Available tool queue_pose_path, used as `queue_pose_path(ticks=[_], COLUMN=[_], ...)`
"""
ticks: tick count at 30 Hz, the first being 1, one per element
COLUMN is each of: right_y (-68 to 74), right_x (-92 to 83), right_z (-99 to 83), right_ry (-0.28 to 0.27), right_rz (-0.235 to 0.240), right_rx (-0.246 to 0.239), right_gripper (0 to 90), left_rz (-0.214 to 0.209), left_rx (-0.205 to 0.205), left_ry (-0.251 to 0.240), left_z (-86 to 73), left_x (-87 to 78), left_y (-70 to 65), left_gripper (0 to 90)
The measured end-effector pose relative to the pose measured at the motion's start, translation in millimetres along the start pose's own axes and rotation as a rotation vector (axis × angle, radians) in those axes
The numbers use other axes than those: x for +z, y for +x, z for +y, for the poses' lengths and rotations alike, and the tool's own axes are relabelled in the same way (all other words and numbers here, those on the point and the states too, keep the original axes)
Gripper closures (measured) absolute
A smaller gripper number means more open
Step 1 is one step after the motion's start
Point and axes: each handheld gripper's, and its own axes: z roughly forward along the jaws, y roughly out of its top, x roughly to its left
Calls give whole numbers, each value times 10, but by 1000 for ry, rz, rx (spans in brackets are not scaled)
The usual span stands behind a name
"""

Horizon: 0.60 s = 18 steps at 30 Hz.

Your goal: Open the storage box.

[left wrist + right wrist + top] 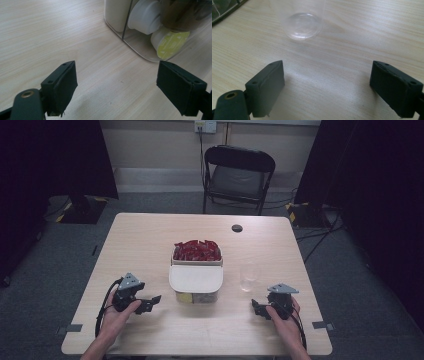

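Approach step judged in hand. Left gripper (150,302) aimed at capsule container (140,47) at worktop (150,235) centre; jaws apart, nothing held. Right gripper (257,308) faced toward clear cup (303,25); jaws apart, empty. Next: capsule reached, jaws closed on it.

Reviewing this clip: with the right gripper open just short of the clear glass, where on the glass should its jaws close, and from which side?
Grip the clear glass across its side wall, probably around mid-height, coming in level from the person's side, where the right gripper already faces it. It stands upright with a round base, apart from the container, so both flanks look free. Open jaws could straddle it; its smooth wall may slip.
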Motion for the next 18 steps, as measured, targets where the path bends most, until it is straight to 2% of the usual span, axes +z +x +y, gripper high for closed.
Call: queue_pose_path(ticks=[8, 10, 18], right_y=[1, 1, 1], right_x=[0, 0, 0], right_z=[0, 0, 0], right_ry=[1, 0, 0], right_rz=[0, 0, 0], right_rx=[1, 1, 1], right_gripper=[119, 119, 119], left_rz=[-39, -61, -80], left_rx=[17, 10, 12], left_ry=[-9, -19, -30], left_z=[60, 80, 121], left_x=[21, 31, 86], left_y=[-79, -93, -135], left_gripper=[162, 165, 163])
